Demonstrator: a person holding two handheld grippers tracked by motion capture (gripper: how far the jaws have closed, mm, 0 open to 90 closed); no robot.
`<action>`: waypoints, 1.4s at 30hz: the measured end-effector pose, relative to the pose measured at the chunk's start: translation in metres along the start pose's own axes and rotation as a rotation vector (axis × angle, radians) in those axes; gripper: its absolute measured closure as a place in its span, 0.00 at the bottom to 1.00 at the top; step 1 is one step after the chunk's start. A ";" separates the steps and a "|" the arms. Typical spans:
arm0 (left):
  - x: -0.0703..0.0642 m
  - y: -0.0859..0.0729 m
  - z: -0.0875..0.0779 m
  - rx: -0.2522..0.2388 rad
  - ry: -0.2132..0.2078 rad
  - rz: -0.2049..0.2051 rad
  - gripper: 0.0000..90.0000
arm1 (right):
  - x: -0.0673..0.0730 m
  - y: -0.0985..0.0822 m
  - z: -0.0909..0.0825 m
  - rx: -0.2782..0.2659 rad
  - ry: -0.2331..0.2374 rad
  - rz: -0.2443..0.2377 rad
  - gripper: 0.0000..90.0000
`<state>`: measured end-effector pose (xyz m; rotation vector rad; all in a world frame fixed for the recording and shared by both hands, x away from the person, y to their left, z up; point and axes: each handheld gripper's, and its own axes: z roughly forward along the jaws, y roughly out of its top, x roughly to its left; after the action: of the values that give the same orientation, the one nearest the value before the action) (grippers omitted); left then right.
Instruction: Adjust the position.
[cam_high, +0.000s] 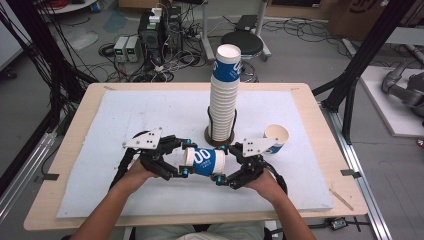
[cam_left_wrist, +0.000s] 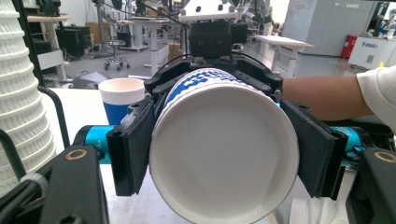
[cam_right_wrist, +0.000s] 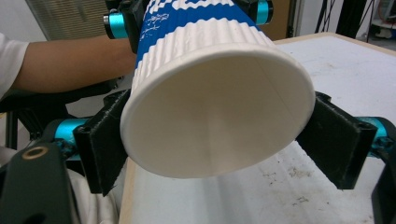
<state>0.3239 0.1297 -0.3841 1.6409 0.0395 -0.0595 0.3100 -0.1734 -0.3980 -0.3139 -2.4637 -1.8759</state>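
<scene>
A: Cup (cam_high: 204, 161) is lying sideways, held off the desk (cam_high: 70, 165) at 6 o'clock of the stack (cam_high: 223, 97). Left claw (cam_high: 186, 159) is clenched on one end, right claw (cam_high: 222, 163) on the other.

B: Looks like two nested cups. Pull straight apart along the axis, no twisting, light squeeze or the rims crush.

A: Loose cup (cam_high: 276, 136) sits at 3 o'clock; keep clear.
</scene>
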 end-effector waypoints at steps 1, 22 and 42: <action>0.000 0.000 0.000 -0.002 -0.002 0.001 0.33 | 0.000 0.000 0.000 -0.002 -0.001 -0.001 0.18; 0.001 -0.006 0.004 0.061 0.018 -0.013 0.33 | -0.001 0.003 -0.007 0.069 -0.001 -0.031 0.30; -0.007 0.010 0.000 0.248 0.102 -0.047 0.18 | -0.003 0.034 -0.008 0.327 -0.017 -0.101 0.30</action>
<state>0.3176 0.1290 -0.3736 1.8903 0.1539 -0.0170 0.3186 -0.1729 -0.3641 -0.1974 -2.7856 -1.4661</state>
